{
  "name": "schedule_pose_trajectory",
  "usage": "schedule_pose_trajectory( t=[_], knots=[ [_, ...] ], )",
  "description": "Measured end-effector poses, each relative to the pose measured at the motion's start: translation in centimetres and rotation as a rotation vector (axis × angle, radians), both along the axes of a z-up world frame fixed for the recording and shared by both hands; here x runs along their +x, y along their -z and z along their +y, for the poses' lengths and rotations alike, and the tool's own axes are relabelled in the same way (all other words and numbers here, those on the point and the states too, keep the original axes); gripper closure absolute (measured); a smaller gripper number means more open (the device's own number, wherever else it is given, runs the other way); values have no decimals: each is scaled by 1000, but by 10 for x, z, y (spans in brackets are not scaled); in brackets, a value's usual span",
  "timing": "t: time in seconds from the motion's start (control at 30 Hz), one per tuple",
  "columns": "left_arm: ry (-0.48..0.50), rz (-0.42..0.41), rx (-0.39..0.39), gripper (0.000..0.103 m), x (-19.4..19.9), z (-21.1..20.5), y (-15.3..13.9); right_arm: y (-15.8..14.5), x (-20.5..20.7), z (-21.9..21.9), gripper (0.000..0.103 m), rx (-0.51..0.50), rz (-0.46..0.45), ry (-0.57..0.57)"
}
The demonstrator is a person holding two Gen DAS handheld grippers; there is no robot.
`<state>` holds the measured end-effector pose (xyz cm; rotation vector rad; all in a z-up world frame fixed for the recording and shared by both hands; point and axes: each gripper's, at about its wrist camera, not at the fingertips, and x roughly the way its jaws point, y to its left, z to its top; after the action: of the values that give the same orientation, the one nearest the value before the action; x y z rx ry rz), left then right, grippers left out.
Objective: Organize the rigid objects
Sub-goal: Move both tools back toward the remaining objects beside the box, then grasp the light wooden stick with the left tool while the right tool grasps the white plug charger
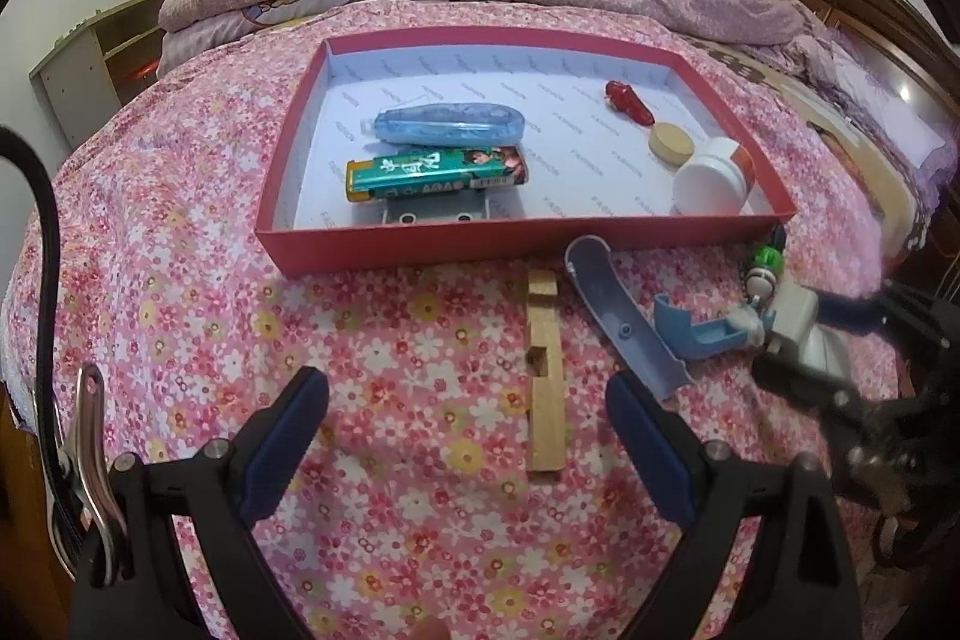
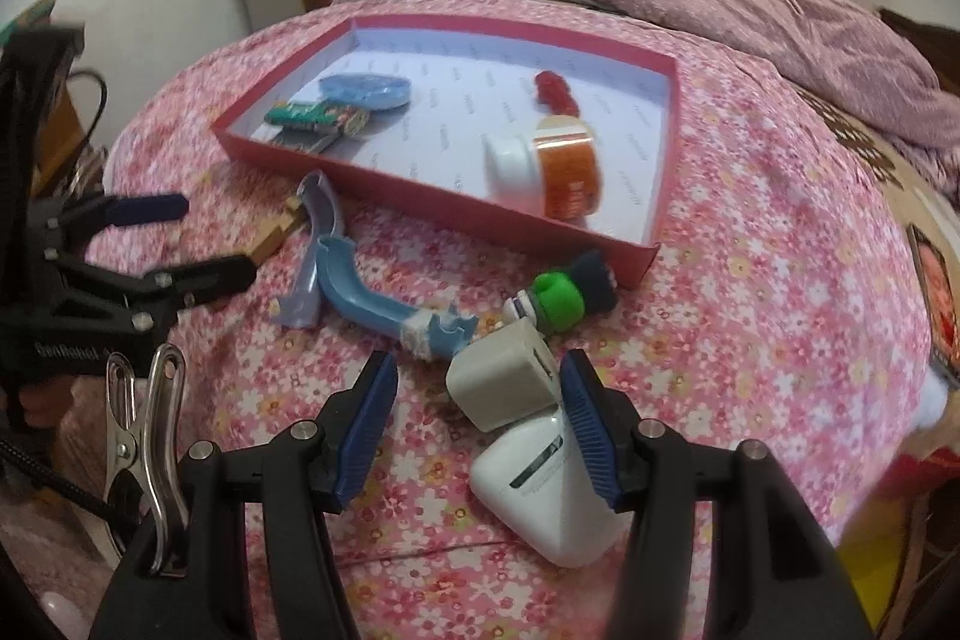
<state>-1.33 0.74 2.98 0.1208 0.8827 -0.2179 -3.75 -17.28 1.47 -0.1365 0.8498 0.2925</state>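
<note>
White charger (image 2: 501, 382) between right gripper (image 2: 480, 388) jaws, touching one, unclamped

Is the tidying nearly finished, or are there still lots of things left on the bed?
About halfway. The red box already holds a blue case, green pack, red toy, wooden disc and bottle. The right gripper is open around the white charger. The wooden block, blue pieces and green toy are still outside it.
</note>
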Motion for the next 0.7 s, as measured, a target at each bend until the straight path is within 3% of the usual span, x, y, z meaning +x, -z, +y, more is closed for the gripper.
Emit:
schedule_pose_trajectory(
  t=[0.1, 0.17, 0.37, 0.7],
  knots=[
    [3, 5, 8, 7, 0, 0, 2, 3, 1, -2, 46, -5, -4, -3],
    [7, 6, 14, 7, 0, -1, 3, 5, 2, -5, 54, 6, -6, 8],
    [2, 7, 44, 7, -1, -2, 8, 4, 2, -12, 55, 46, -7, 19],
    [-103, -50, 159, 7, 7, 24, 11, -1, 3, -17, 55, 114, -4, 35]
  ],
)
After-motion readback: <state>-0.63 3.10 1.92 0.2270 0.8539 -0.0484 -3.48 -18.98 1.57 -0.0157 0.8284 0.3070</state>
